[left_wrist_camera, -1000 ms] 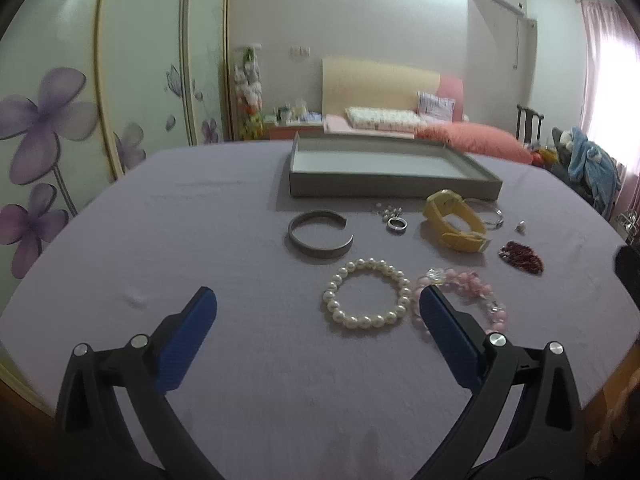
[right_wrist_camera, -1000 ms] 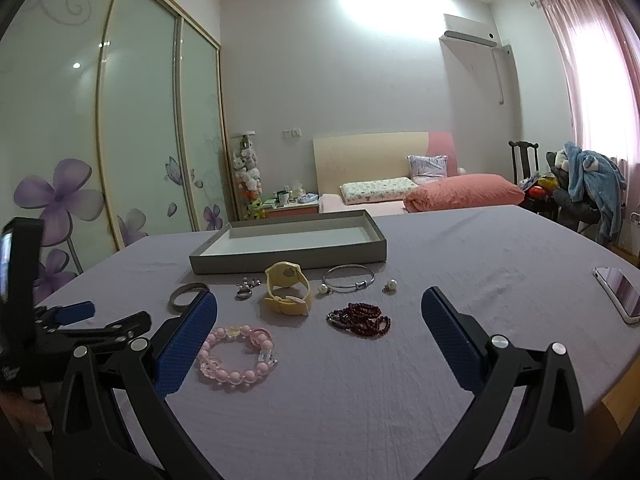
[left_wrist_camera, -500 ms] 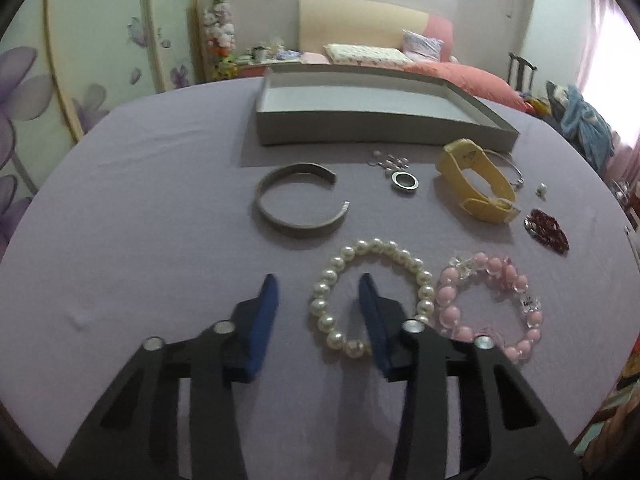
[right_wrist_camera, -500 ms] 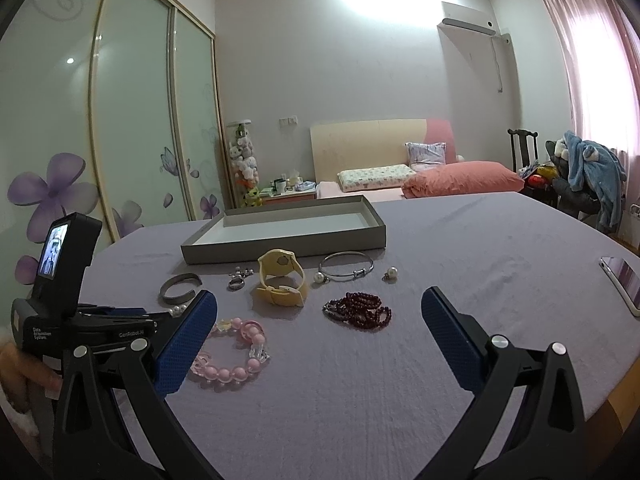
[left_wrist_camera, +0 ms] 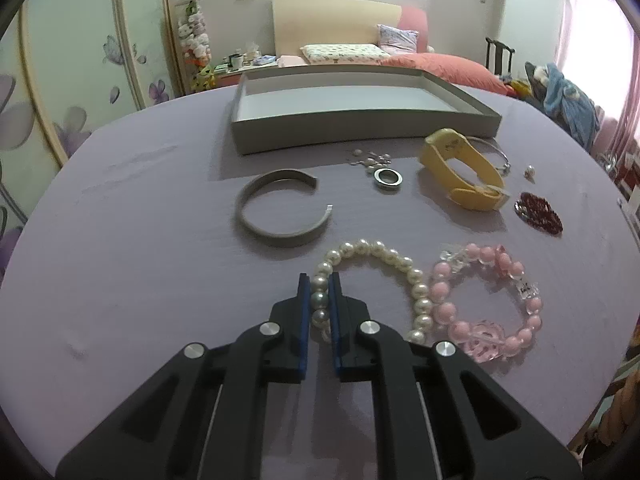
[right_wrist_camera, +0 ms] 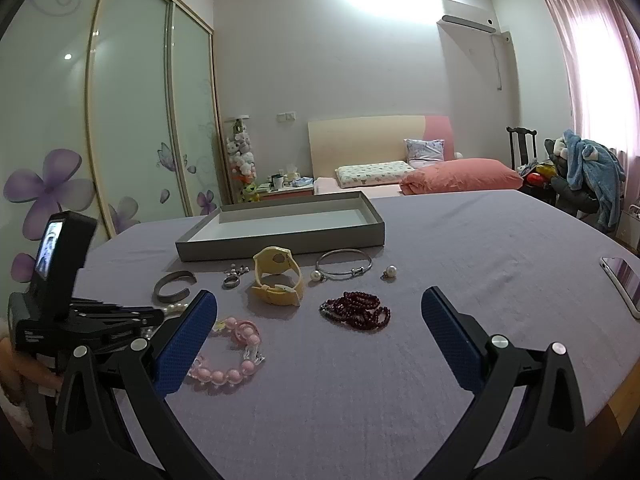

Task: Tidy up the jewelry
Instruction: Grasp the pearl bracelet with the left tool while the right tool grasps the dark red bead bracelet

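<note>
Pearls fill our nearest view: our left gripper has its blue pads clamped on the near-left arc of the white pearl bracelet, low in the frame's centre on the lilac tablecloth. Our right gripper hangs with jaws wide, gripping nothing. Right of the pearls we see the pink bead bracelet, beyond them the grey open cuff bangle, then the shallow grey tray in the frame's upper middle.
</note>
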`<move>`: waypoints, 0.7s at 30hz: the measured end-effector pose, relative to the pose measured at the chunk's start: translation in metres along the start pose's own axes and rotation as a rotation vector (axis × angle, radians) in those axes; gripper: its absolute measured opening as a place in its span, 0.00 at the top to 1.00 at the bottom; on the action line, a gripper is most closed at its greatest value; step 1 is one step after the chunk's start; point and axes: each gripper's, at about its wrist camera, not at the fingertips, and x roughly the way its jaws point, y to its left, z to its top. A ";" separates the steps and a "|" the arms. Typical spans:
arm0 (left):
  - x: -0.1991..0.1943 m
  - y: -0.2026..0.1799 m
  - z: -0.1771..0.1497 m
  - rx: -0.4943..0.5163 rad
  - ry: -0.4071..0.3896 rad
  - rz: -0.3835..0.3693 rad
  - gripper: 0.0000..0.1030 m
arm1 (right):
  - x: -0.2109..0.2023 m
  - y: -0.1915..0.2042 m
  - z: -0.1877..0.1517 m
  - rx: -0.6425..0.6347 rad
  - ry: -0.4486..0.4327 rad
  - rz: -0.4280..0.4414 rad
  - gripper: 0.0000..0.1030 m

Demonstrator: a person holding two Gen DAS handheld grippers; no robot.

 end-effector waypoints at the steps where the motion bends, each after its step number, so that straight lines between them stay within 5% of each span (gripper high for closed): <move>1: -0.001 0.005 0.000 -0.013 -0.005 -0.001 0.90 | 0.001 -0.001 0.001 0.001 0.001 0.000 0.02; 10: -0.045 0.053 0.012 -0.138 -0.159 -0.063 0.90 | 0.030 -0.015 0.020 -0.017 0.090 -0.054 0.02; 21: -0.068 0.066 0.022 -0.173 -0.253 -0.094 0.90 | 0.098 -0.026 0.013 -0.059 0.438 -0.101 0.03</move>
